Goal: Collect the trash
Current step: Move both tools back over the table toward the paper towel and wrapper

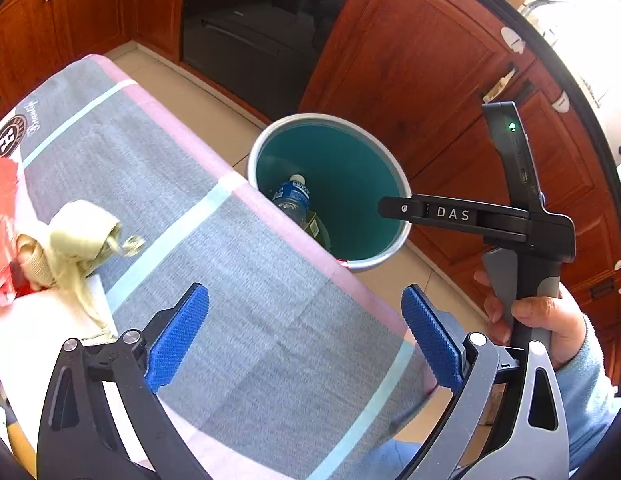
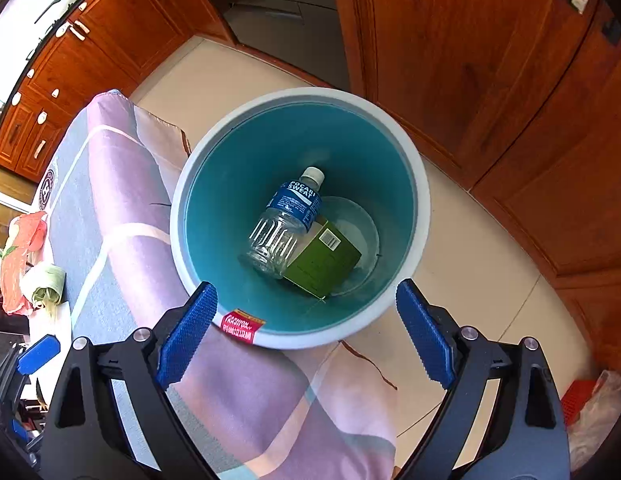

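A grey bin (image 2: 414, 168) with a teal inside stands on the floor against the table's edge. In it lie a clear bottle (image 2: 286, 220) with a blue label and a green carton (image 2: 322, 264). My right gripper (image 2: 306, 290) hangs open over the bin's near rim with nothing between its blue pads. My left gripper (image 1: 304, 296) is open and empty above the striped tablecloth (image 1: 230, 280). The bin (image 1: 330, 118) and bottle (image 1: 294, 196) lie beyond it. To its left on the table sit a crumpled beige wrapper (image 1: 78, 232) and a red wrapper (image 1: 2, 208).
A white napkin (image 1: 42, 320) lies under the beige wrapper. A hand (image 1: 530, 316) holds the other tool's handle beside the bin. Red-brown cabinets (image 1: 410, 60) and a dark oven (image 1: 250, 20) line the tiled floor (image 2: 470, 240). A red basket (image 2: 578, 396) sits at the lower right.
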The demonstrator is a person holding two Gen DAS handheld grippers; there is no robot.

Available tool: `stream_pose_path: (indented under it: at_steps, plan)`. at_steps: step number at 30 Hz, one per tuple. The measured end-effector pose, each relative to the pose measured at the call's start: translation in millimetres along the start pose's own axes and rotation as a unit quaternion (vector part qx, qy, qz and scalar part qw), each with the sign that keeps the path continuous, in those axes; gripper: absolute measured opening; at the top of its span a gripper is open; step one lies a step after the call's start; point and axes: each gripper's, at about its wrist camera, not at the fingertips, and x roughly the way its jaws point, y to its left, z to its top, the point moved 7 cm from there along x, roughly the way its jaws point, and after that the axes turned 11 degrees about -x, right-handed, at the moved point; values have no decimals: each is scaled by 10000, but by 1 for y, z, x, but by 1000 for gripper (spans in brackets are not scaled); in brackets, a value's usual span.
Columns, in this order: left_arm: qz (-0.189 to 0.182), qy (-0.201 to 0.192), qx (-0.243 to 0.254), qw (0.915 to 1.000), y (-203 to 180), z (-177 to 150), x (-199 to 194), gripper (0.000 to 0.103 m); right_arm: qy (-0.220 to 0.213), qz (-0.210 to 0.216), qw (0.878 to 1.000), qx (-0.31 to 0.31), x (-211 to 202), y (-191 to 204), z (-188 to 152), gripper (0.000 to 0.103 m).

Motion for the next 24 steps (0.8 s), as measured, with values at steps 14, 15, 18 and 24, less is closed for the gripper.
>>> stream_pose_path:
  at_steps: [14, 15, 18, 24]
  plan:
    - [222, -519, -677, 9961, 71, -38, -75, 98, -315, 43, 9968, -738, -49, 81, -17, 91]
    - [253, -561, -763, 9952, 75, -38, -79, 99, -321, 73, 9961, -816, -51, 90, -19, 91]
    - [316, -697, -1077, 9912, 105, -49, -99, 99, -299, 173, 9937, -1068, -54, 119, -25, 91]
    - [516, -907, -1620, 9812, 164, -67, -131, 99, -151, 304, 9868, -1585, -50, 178, -42, 91]
